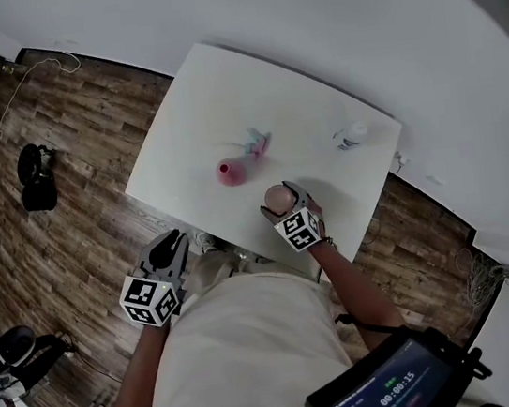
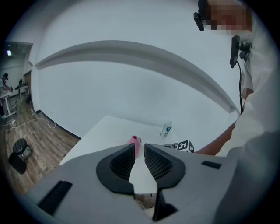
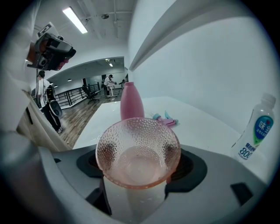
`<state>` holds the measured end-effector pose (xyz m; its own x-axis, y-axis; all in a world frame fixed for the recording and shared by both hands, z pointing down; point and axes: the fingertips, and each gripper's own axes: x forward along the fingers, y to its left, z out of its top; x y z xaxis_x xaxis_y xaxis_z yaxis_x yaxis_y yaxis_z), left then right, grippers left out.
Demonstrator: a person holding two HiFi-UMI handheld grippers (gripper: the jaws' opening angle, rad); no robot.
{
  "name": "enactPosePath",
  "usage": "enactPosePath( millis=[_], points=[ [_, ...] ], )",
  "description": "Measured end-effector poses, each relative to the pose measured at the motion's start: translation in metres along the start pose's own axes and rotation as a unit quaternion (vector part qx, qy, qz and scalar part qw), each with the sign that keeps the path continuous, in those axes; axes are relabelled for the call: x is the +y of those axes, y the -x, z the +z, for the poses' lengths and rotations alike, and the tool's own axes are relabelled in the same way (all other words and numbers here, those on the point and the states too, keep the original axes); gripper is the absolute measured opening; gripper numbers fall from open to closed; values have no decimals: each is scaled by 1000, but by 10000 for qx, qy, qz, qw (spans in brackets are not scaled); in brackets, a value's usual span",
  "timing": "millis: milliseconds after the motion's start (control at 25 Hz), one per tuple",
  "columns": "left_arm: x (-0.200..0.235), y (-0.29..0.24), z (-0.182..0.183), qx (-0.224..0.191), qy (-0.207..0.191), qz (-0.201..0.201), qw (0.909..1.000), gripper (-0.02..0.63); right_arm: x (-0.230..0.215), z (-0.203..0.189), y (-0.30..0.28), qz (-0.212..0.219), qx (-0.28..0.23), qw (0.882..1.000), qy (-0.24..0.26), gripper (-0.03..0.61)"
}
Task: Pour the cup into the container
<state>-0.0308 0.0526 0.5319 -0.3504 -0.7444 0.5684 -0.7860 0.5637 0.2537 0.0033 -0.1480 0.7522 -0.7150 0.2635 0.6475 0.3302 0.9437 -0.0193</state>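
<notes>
Pink dimpled glass: cup [image 3: 138,151].
- Being grasped low on its wall by right tool [image 3: 138,162], pads clenching it from both sides.
- Being kept upright with rim level, presumably guarding against spilling ahead of the pour.
- Contents not showing clearly through the glass.
- Being held at the near edge of white surface [image 1: 219,89], short of the target and not touching it.

Pink narrow-necked container [image 3: 131,103].
- Standing upright on the surface, directly beyond the cup and in line with the right tool.
- Mouth facing up, seemingly waiting to receive the pour.
- Narrow opening likely calling for a slow, careful tilt.

Left tool [image 2: 139,159].
- Being held off the surface, over wooden floor [image 1: 72,253] beside the person's body.
- Jaws drawn almost together with only a slit between them, grasping nothing.
- Judged to be idling, the pour needing one tool only.

Clear plastic bottle [image 3: 256,127].
- Standing upright toward the far right corner of the surface, well apart from the container.
- Blue label showing "800"; other print too small for reading.

Pink-and-blue item [image 1: 257,142].
- Lying just beyond the container.
- Kind not telling.

Dark screen [image 1: 391,386].
- Sitting at the lower edge of the head view.
- Displaying a timer, appearing to read 00:00:15.
</notes>
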Motion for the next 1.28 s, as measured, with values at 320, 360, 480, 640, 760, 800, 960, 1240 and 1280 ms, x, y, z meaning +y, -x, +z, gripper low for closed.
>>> enactPosePath(
  millis=[320, 360, 480, 640, 760, 800, 960, 1240, 1280],
  points=[
    [-2, 10, -2, -20, -26, 28, 10000, 63, 4, 3, 10, -6, 13, 9999, -122, 388],
    [-2, 11, -3, -22, -30, 28, 10000, 63, 5, 3, 11, -7, 0, 9999, -126, 388],
    [-3, 15, -5, -34, -34, 9, 10000, 63, 9, 7, 16, -7, -29, 9999, -138, 388],
    [-7, 20, -6, -53, -35, -27, 10000, 63, 16, 14, 26, 15, -69, 9999, -119, 388],
    [-11, 19, -8, -58, -39, -94, 9999, 63, 20, 21, 35, 18, -139, 9999, -91, 388],
    [-13, 19, -9, -56, -46, -125, 9999, 63, 22, 25, 38, 15, -165, 9998, -84, 388],
    [-19, 15, -11, -75, -65, -243, 9997, 63, 29, 36, 50, 14, -225, 9997, -40, 388],
    [-25, 16, -13, -162, -8, -371, 9992, 63, 39, 65, 77, 12, -423, 9990, 114, 388],
    [-26, 18, -13, -171, 10, -385, 9991, 63, 42, 72, 83, 19, -448, 9989, 143, 388]
  ],
)
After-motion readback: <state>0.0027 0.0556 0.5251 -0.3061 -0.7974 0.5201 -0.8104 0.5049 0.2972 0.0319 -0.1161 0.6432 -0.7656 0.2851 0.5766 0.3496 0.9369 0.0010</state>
